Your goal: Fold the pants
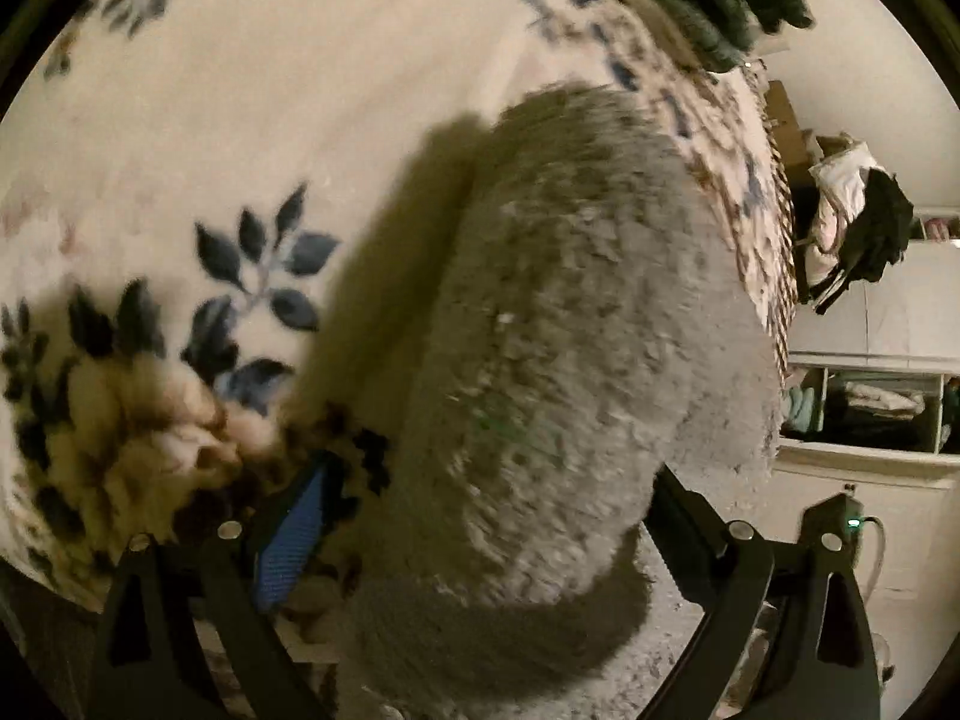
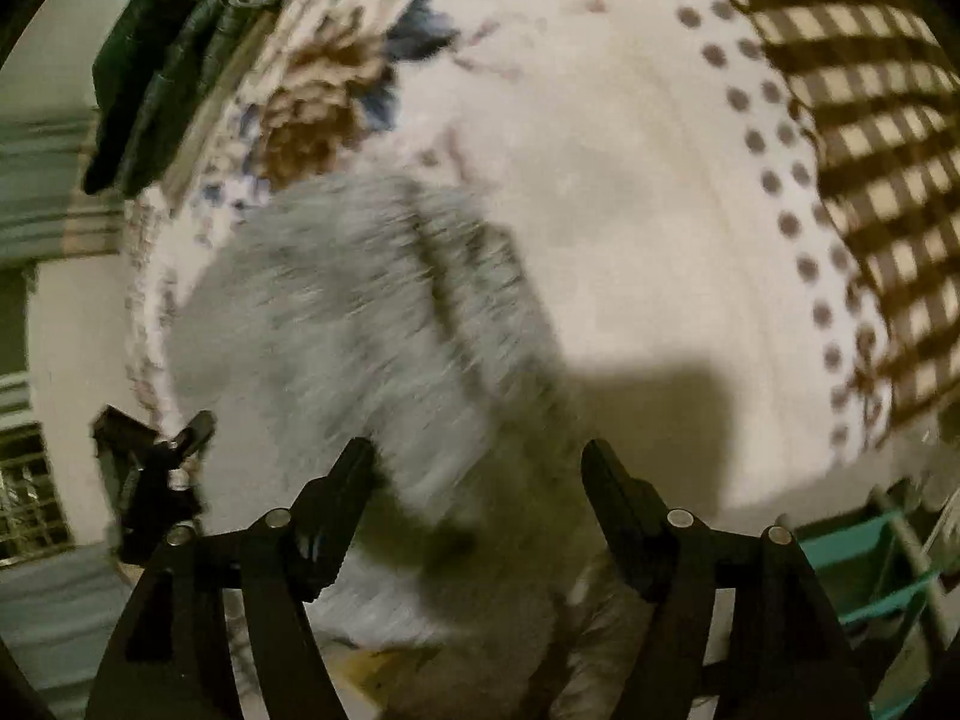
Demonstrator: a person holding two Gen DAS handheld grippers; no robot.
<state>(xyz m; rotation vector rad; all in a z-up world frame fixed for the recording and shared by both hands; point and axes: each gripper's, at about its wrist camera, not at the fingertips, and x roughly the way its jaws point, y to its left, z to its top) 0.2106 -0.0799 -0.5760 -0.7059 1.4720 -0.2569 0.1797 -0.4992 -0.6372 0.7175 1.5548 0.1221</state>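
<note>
Pants (image 2: pixel 360 324) apparently between gripper (image 2: pixel 477 468) fingers

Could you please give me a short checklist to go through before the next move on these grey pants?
1. Pants on the bed: ok. The grey fleece pants lie bunched on the floral blanket.
2. Right gripper free: ok. Its jaws stand apart over the fabric and press on nothing.
3. Left gripper free: ok. Its jaws are wide, one on each side of the pants, pads not pressing.
4. Pants laid flat: not ok. They form a rounded heap with a fold across.
5. Waistband or hem found: cannot tell, as both views are blurred.
6. Room to spread: ok. Bare blanket lies beyond the pants; the dark clothes sit at the far edge.
</note>
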